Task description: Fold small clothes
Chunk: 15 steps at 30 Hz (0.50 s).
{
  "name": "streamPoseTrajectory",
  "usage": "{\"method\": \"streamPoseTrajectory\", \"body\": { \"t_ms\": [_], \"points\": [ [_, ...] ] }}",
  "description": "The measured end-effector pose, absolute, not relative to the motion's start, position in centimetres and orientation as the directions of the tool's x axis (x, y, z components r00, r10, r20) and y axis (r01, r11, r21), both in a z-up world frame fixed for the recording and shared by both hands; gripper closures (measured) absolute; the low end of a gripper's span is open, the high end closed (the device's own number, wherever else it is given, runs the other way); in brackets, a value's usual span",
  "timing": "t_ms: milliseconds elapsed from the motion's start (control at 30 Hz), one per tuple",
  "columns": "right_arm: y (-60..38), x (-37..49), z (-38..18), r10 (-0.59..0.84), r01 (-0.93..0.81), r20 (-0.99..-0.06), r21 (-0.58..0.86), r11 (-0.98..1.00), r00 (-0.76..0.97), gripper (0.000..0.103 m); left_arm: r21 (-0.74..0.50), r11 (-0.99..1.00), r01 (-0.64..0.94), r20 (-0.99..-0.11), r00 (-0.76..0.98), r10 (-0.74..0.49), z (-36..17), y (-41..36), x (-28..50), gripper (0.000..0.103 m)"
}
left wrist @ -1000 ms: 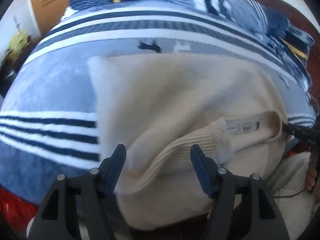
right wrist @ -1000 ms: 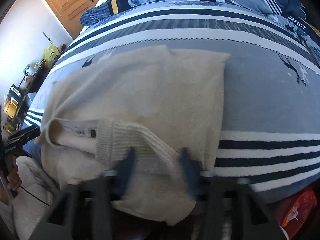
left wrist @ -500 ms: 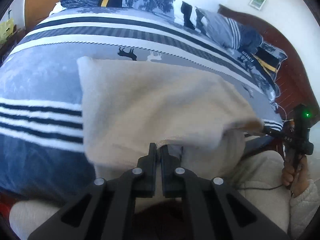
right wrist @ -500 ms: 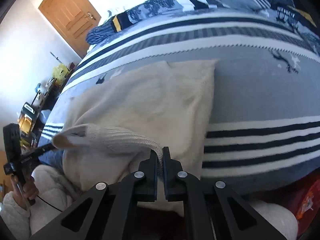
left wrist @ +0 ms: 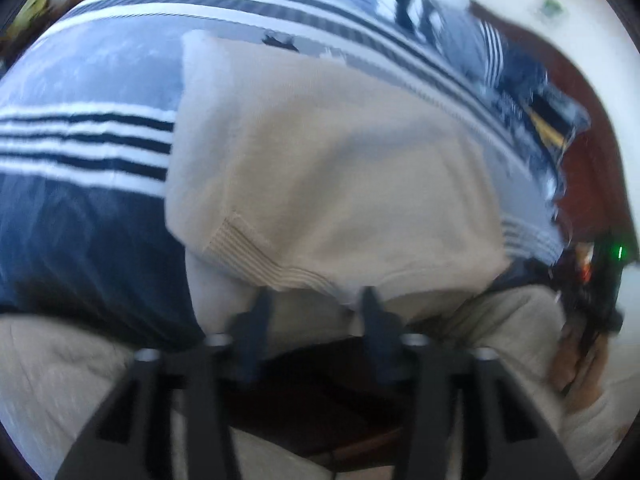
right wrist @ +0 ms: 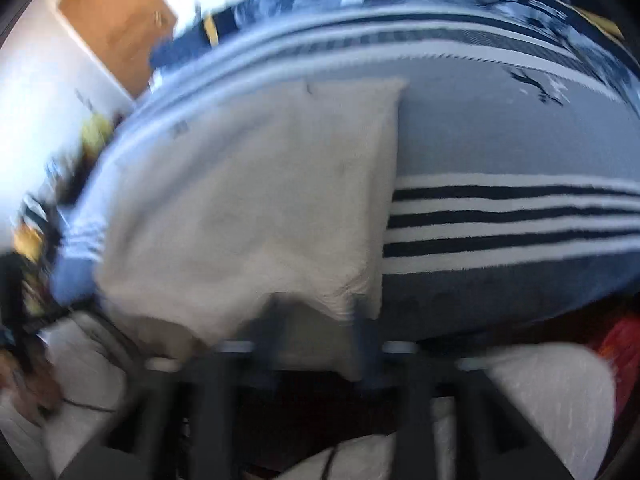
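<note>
Both wrist cameras look steeply down from the bed's near edge, close over the cream sweater, which both views share from opposite sides.

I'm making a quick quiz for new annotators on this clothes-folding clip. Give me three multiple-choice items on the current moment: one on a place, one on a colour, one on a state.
1. Where does the sweater lie?
A. on the striped bedspread
B. on a wooden floor
C. in a basket

2. What colour is the sweater?
A. red
B. cream
C. black

3. How stand the jaws of the left gripper?
A. clamped on the sweater
B. apart, pressing on nothing
C. shut on a hanger

Answers:
1 A: the blue-and-white striped cover shows on all sides of the garment.
2 B: the knit is pale cream in both wrist views.
3 B: the two fingers stand apart at the near edge of the sweater; the jaws have just been opening, and no cloth is pinched between them.
</note>
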State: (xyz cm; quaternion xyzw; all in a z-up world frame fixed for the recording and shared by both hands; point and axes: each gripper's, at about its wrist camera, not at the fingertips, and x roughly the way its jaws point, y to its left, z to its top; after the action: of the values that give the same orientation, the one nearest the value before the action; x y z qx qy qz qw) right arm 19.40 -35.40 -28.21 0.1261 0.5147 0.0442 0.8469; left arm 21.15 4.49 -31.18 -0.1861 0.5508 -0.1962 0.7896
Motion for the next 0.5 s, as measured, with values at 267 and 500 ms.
{"method": "streamPoseTrajectory", "body": {
  "t_ms": [267, 500],
  "points": [
    [-36.6, 20.9, -32.4, 0.428, 0.271, -0.825, 0.535, 0.800, 0.369, 0.028, -0.585, 0.800, -0.134, -0.799, 0.262, -0.541, -33.7, 4.5, 23.9, 0.048],
    [-37.4, 22.6, -37.0, 0.482, 0.364, -0.807, 0.587, 0.723, 0.342, 0.064, -0.559, 0.802, -0.212, -0.825, 0.237, -0.512, -36.4, 3.0, 25.2, 0.063]
  ]
}}
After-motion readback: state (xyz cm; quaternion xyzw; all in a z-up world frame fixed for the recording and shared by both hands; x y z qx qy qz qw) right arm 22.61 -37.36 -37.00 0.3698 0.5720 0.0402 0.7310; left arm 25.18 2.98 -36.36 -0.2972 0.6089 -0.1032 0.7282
